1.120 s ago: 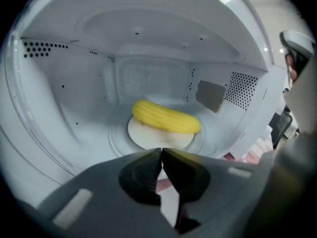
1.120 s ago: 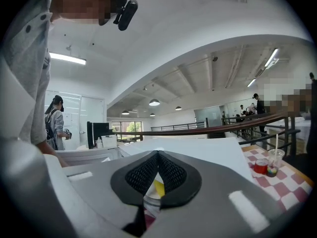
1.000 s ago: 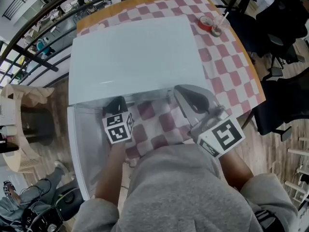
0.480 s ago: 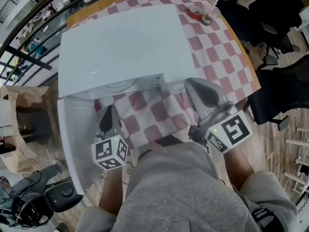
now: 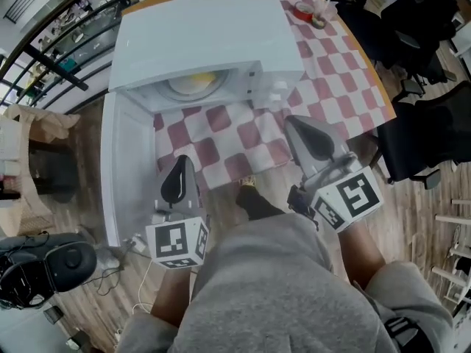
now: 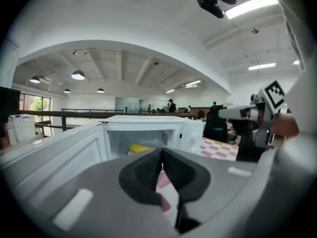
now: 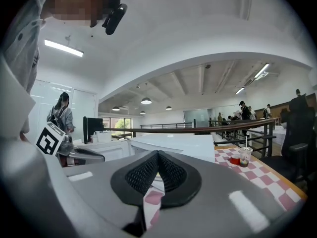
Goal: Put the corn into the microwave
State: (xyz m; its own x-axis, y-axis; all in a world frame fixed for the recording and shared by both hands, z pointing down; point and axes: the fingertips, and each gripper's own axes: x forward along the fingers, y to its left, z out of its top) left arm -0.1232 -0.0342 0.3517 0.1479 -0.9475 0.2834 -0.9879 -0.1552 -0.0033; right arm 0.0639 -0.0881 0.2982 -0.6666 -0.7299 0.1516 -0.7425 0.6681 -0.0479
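The yellow corn lies on a plate inside the white microwave, whose door stands swung open to the left. In the left gripper view the corn shows in the cavity straight ahead. My left gripper is shut and empty, hovering in front of the open door, well back from the cavity. My right gripper is also shut with nothing in it, over the checkered cloth right of the opening. In their own views the left gripper and the right gripper show pads pressed together.
A plastic cup with a straw and a red roll sit at the table's far right corner. Black chairs stand to the right. A railing runs along the far left; wooden floor lies below the table's front edge.
Both grippers have drawn back from the microwave toward me, the left one out of the doorway and upward. The cavity with the corn has come into sight.
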